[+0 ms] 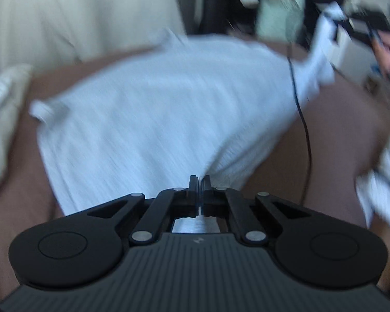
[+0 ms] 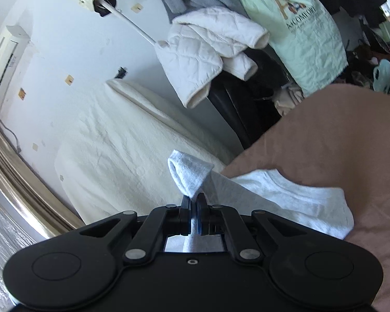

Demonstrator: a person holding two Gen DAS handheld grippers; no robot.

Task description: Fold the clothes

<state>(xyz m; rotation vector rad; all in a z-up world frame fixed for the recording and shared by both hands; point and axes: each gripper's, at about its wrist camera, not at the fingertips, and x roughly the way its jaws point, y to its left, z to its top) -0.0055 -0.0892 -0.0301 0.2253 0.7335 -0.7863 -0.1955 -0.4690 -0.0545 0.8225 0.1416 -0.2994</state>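
A pale grey shirt (image 1: 163, 109) lies spread on the brown bed cover (image 1: 332, 140); the left wrist view is blurred. My left gripper (image 1: 200, 182) is shut on the shirt's near edge, and the cloth rises in a pinched peak to its fingertips. My right gripper (image 2: 193, 200) is shut on another corner of the same shirt (image 2: 286, 192), with a folded tip of cloth sticking up above the closed jaws. In the left wrist view the right gripper (image 1: 364, 28) shows at the upper right, held by a hand (image 1: 387, 57), with that corner lifted off the bed.
A cream blanket (image 2: 111, 140) lies beyond the bed cover (image 2: 338, 140). A white quilted jacket (image 2: 205, 49) and a mint T-shirt (image 2: 304, 33) hang over a dark chair (image 2: 241, 104). A black cable (image 1: 303, 119) crosses the bed. White cloth (image 1: 2, 119) lies at the left.
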